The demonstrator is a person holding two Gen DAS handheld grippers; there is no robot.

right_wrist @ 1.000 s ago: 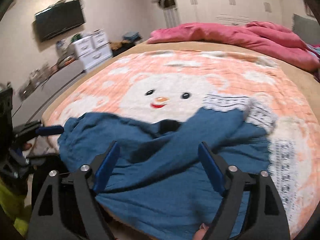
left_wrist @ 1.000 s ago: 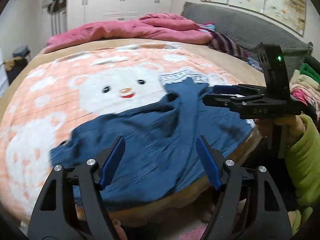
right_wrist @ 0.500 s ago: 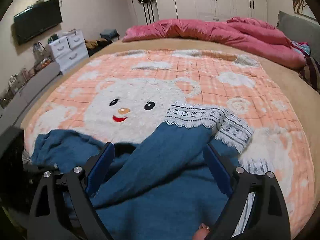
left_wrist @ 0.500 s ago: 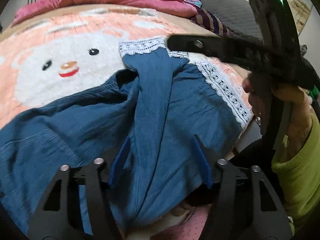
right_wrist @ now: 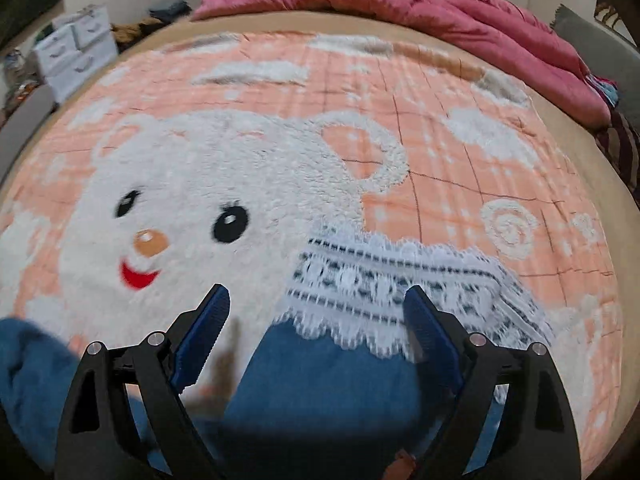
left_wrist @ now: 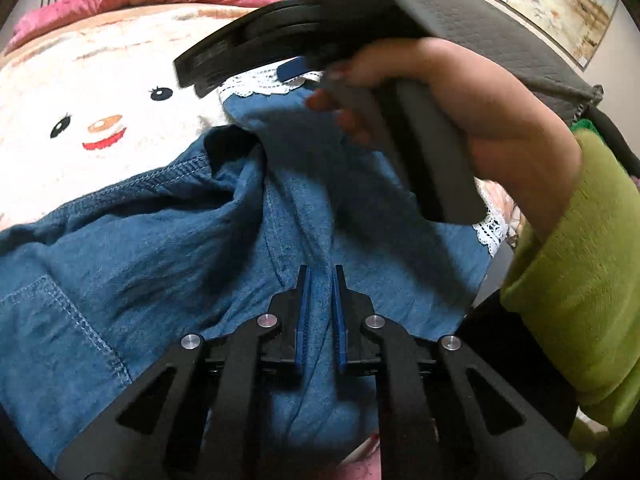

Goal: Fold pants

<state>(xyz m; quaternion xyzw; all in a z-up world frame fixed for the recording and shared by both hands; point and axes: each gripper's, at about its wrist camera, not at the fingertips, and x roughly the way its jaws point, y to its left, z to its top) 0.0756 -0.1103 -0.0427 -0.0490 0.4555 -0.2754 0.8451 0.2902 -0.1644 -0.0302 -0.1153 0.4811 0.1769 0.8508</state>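
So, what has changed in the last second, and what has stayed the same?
The left gripper moved down and forward onto the blue pants and closed from wide open onto a fold of denim. The right gripper moved forward toward the lace hem of the crossed-over leg and remains open, gripping nothing. The pants are still crumpled on the bear blanket, one leg lying across the other.

Rumpled blue denim pants (left_wrist: 168, 264) with white lace cuffs (right_wrist: 384, 280) lie spread out, a fold pinched in the left gripper (left_wrist: 320, 280).
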